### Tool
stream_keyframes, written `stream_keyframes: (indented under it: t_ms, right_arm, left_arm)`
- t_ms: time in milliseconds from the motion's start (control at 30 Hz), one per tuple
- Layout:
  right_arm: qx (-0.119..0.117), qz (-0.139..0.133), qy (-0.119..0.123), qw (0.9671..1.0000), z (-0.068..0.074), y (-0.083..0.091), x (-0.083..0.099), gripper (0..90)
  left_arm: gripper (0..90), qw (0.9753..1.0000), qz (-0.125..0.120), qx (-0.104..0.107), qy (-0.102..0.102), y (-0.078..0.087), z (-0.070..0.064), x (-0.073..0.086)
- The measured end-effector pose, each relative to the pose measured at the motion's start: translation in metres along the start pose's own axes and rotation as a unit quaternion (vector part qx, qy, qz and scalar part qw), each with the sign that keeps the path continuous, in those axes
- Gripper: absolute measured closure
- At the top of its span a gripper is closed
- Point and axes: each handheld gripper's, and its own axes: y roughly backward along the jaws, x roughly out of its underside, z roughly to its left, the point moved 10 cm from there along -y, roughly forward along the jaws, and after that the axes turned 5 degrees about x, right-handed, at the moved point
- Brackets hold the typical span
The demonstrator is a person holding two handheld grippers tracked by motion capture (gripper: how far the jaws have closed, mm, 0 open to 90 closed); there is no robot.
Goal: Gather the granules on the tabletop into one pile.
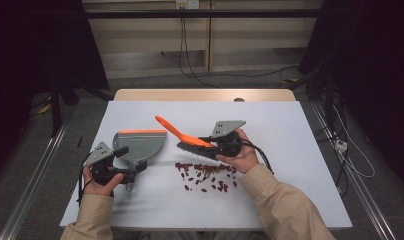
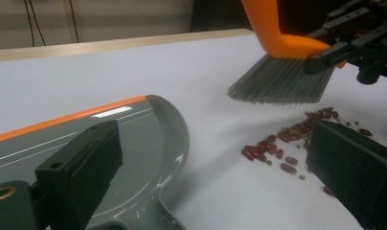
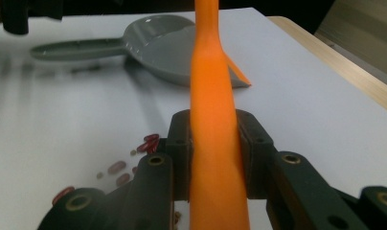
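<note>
A white table (image 1: 300,165) stands in a dim room; beside its red beans (image 1: 207,175), the right gripper (image 1: 215,145) squeezes an orange brush (image 1: 182,135), and the left gripper (image 1: 132,172) is open by the dustpan (image 1: 140,145).

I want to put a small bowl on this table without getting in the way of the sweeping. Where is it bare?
Bare: the far strip of the white table beyond the orange brush, the right side past the right gripper, and the near edge below the beans. Crowded: the middle, between the grey dustpan, held near the left gripper, and the brush.
</note>
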Motion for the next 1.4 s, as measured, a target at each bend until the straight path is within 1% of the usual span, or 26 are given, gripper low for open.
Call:
stream_keyframes:
  t_ms: [33, 67, 133, 167, 200, 300, 400, 467, 500, 600, 700, 733, 767, 833, 867, 967, 1033, 1067, 1133, 1200, 1267, 1300, 1367, 1400]
  right_arm:
    - [0.007, -0.001, -0.010, 0.9999, -0.001, 0.001, -0.001, 71.5]
    - [0.007, -0.002, -0.018, 0.9998, 0.000, 0.001, -0.002, 71.5]
    - [0.017, 0.000, -0.032, 0.9994, -0.002, 0.002, -0.003, 71.5]
    - [0.020, 0.001, -0.046, 0.9987, -0.002, 0.002, -0.003, 71.5]
    - [0.027, 0.001, -0.057, 0.9980, -0.002, 0.002, -0.004, 71.5]
    - [0.034, -0.007, -0.094, 0.9950, 0.000, 0.002, -0.007, 71.5]
    - [0.036, -0.014, -0.118, 0.9923, 0.005, -0.001, -0.010, 71.5]
    - [0.040, -0.015, -0.126, 0.9910, 0.009, -0.003, -0.012, 71.5]
    - [0.040, -0.014, -0.135, 0.9900, 0.011, -0.004, -0.013, 71.5]
    - [0.049, -0.016, -0.165, 0.9850, 0.017, -0.008, -0.015, 71.5]
    - [0.053, -0.020, -0.206, 0.9770, 0.024, -0.011, -0.018, 71.5]
    - [0.055, -0.020, -0.212, 0.9756, 0.026, -0.012, -0.018, 71.5]
    - [0.058, -0.019, -0.222, 0.9731, 0.028, -0.014, -0.017, 71.5]
    - [0.053, -0.020, -0.237, 0.9697, 0.034, -0.016, -0.017, 71.5]
    - [0.055, -0.020, -0.244, 0.9680, 0.036, -0.018, -0.016, 71.5]
    - [0.057, -0.018, -0.260, 0.9639, 0.042, -0.022, -0.012, 71.5]
    - [0.058, -0.022, -0.278, 0.9586, 0.044, -0.024, -0.012, 71.6]
    - [0.056, -0.024, -0.284, 0.9568, 0.047, -0.025, -0.013, 71.5]
    - [0.056, -0.027, -0.289, 0.9552, 0.051, -0.027, -0.014, 71.5]
    - [0.054, -0.026, -0.291, 0.9550, 0.058, -0.031, -0.014, 71.5]
    - [0.053, -0.021, -0.297, 0.9532, 0.065, -0.034, -0.013, 71.5]
    - [0.051, -0.019, -0.302, 0.9517, 0.069, -0.036, -0.011, 71.5]
    - [0.041, -0.013, -0.319, 0.9469, 0.077, -0.041, -0.007, 71.5]
    - [0.038, -0.006, -0.324, 0.9451, 0.080, -0.043, -0.004, 71.5]
  left_arm:
    - [5.0, 1.0000, 0.000, 0.000, 0.000, 0.000, 0.000, 0.000]
    - [5.0, 1.0000, 0.000, 0.001, 0.001, 0.000, 0.000, 0.000]
    - [5.0, 1.0000, -0.001, 0.001, 0.001, 0.000, -0.001, 0.000]
    - [5.0, 1.0000, -0.001, 0.001, 0.001, 0.000, -0.001, 0.000]
    - [5.0, 1.0000, -0.001, 0.001, 0.001, 0.000, 0.000, 0.000]
    - [5.0, 1.0000, -0.002, 0.001, 0.001, 0.000, 0.000, 0.000]
    - [4.9, 1.0000, -0.002, 0.002, 0.001, 0.000, -0.001, -0.001]
    - [5.0, 1.0000, -0.002, 0.003, 0.001, 0.000, -0.001, -0.001]
    - [5.0, 1.0000, -0.003, 0.003, 0.001, 0.000, -0.001, -0.001]
    - [4.9, 1.0000, -0.004, 0.003, 0.002, 0.001, -0.001, -0.001]
    - [5.0, 1.0000, -0.005, 0.002, 0.003, 0.001, 0.000, -0.001]
    - [5.0, 1.0000, -0.005, 0.002, 0.003, 0.001, 0.000, -0.002]
    - [5.0, 1.0000, -0.005, 0.002, 0.002, 0.002, 0.000, -0.001]
    - [5.0, 1.0000, -0.005, 0.002, 0.002, 0.002, 0.000, -0.001]
    - [5.0, 1.0000, -0.005, 0.002, 0.002, 0.002, 0.000, -0.001]
    - [5.0, 1.0000, -0.005, 0.002, 0.002, 0.002, 0.000, -0.002]
    - [4.9, 1.0000, -0.005, 0.002, 0.002, 0.002, 0.000, -0.002]
    - [5.0, 1.0000, -0.005, 0.002, 0.002, 0.002, 0.000, -0.002]
    - [4.9, 1.0000, -0.005, 0.002, 0.001, 0.002, 0.000, -0.002]
    - [5.0, 1.0000, -0.005, 0.002, 0.000, 0.002, 0.000, -0.002]
    - [5.0, 1.0000, -0.005, 0.002, 0.000, 0.002, 0.000, -0.002]
    - [4.9, 1.0000, -0.005, 0.002, 0.001, 0.002, 0.000, -0.001]
    - [4.9, 1.0000, -0.003, 0.003, -0.001, 0.002, -0.001, -0.001]
    - [5.0, 1.0000, -0.004, 0.003, -0.001, 0.002, -0.001, -0.001]
